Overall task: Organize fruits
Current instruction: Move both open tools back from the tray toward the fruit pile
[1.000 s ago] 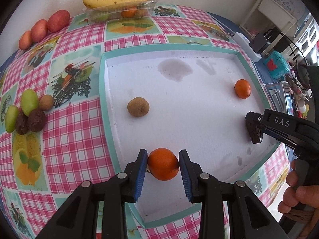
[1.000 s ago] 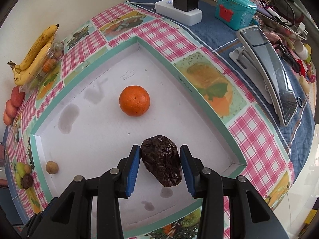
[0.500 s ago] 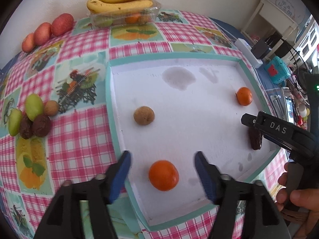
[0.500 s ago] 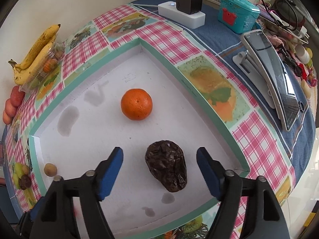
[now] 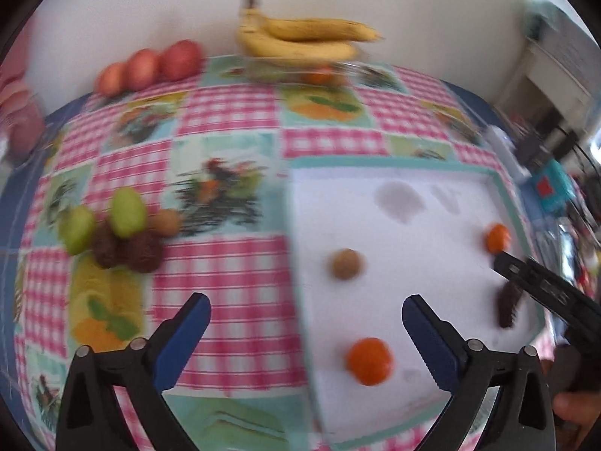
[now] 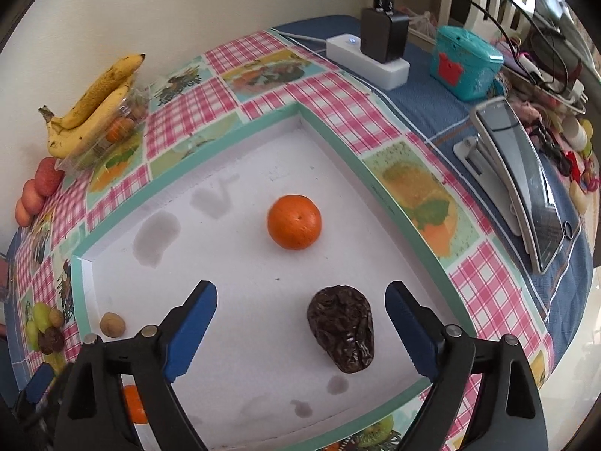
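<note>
Plain cream wall (image 6: pixel 188 18) behind table; checked pink tablecloth (image 6: pixel 338 105); white furniture (image 5: pixel 544 86) at right; daylight.

Bare tray floor (image 6: pixel 233 263) between orange (image 6: pixel 294 221) and walnut (image 6: pixel 112 324).

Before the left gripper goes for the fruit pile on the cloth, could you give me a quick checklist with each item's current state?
1. Left gripper open and empty: ok.
2. Right gripper open and empty: ok; the date lies free on the tray.
3. Both oranges resting inside the tray: ok.
4. Fruit pile in the left view, with bare cloth between it and the fingers: ok.
5. Left view sharp enough to pick one fruit: not ok, it is motion-blurred.
6. Whether the pile's fruits touch or overlap: cannot tell through the blur.
</note>
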The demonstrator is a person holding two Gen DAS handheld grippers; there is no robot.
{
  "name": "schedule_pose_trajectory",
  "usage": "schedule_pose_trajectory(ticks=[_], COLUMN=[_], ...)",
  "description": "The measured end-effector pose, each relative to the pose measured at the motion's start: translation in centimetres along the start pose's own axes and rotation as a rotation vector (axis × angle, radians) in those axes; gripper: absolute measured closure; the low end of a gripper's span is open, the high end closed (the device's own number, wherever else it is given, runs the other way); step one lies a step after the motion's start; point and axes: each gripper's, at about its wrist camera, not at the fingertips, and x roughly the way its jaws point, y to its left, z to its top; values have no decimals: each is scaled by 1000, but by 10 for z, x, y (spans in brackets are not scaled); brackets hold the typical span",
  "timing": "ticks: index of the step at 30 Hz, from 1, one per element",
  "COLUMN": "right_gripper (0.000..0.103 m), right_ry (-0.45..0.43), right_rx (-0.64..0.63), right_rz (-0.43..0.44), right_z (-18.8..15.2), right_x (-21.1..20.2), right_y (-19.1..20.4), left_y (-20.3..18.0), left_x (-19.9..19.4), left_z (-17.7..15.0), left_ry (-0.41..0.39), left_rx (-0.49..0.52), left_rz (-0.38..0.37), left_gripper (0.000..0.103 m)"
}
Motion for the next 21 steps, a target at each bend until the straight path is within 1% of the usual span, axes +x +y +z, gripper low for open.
schedule_pose_trajectory(ticks=[2, 3, 5, 7, 9, 16, 21], right_gripper=[12, 12, 12, 12, 12, 12, 12], right_ry=[-2, -3, -7, -15, -27, -53, -60], right_rx=[-13, -26, -50, -77, -99, -199, -270], right_rz=[9, 13, 15, 24, 52, 131, 186], right_z=[0, -1, -4, -6, -9, -21, -32], right_x=[0, 0, -1, -2, -5, -14, -20], right_y=[5, 9, 15, 24, 33, 74, 103], left_y=[15, 28, 49, 66, 86, 138, 163], left_x=[0, 0, -1, -1, -2, -11, -21], left_z=[1, 1, -1, -1, -3, -7, -10], left_ry=[-7, -10, -17, -20, -22, -53, -85], left_rx=[-54, -101, -176, -231, -284, -415, -469], left_rz=[37, 55, 83, 105, 135, 228, 282], left_gripper=[0, 0, 0, 0, 0, 0, 0])
